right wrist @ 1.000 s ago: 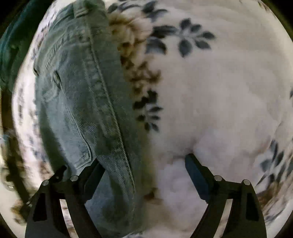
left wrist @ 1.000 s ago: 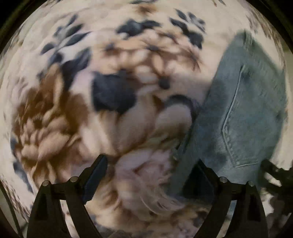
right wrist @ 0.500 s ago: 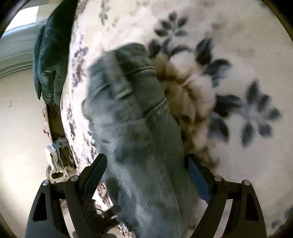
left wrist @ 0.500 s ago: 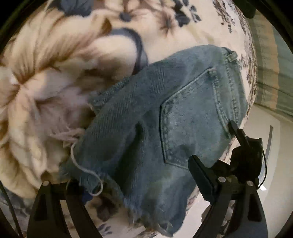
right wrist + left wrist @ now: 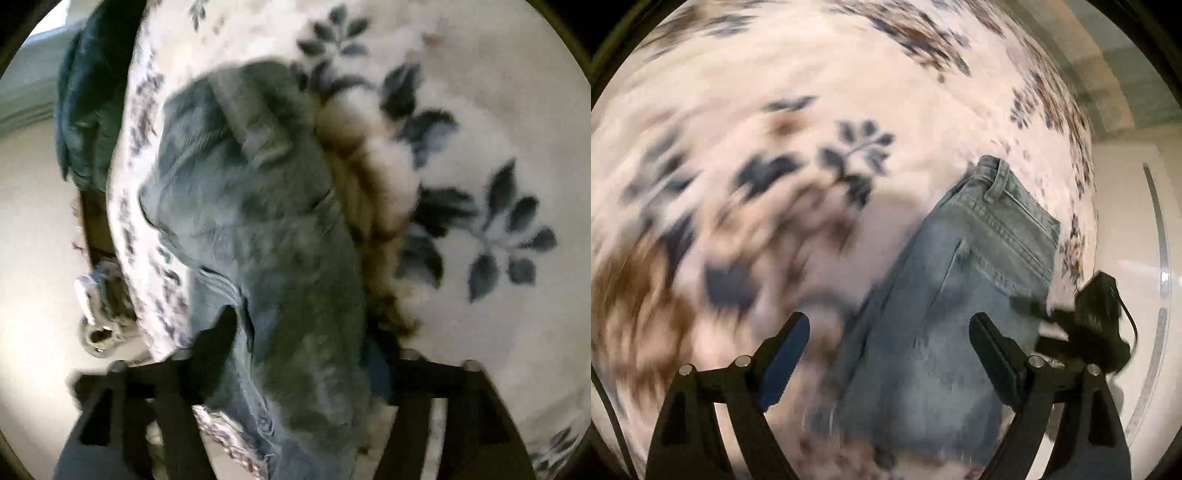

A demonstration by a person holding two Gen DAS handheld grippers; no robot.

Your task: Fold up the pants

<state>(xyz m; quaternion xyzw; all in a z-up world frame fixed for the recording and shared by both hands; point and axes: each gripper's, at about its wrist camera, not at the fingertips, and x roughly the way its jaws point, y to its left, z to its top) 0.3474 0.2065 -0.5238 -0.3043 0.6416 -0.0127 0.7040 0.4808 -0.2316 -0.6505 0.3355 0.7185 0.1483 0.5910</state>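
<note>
The light blue denim pants [image 5: 945, 295] lie on a fluffy white blanket with blue and brown flowers [image 5: 775, 110]. In the left wrist view they run from the waistband at the upper right down to the frayed hem between my fingers. My left gripper [image 5: 890, 339] is open, its jaws wide apart above the hem end. In the right wrist view the pants [image 5: 258, 221] fill the middle, bunched and blurred. My right gripper [image 5: 295, 354] is open with the denim lying between its fingers. The other gripper [image 5: 1097, 317] shows at the right of the left wrist view.
The blanket's edge [image 5: 133, 184] runs down the left of the right wrist view, with pale floor beyond. A dark teal cloth [image 5: 85, 110] hangs at the upper left there. A small grey and white object [image 5: 96, 306] lies on the floor.
Both views are blurred by fast motion. My left gripper has pulled back and opened off the hem. My right gripper has moved closer over the pants, which now lie between its fingers.
</note>
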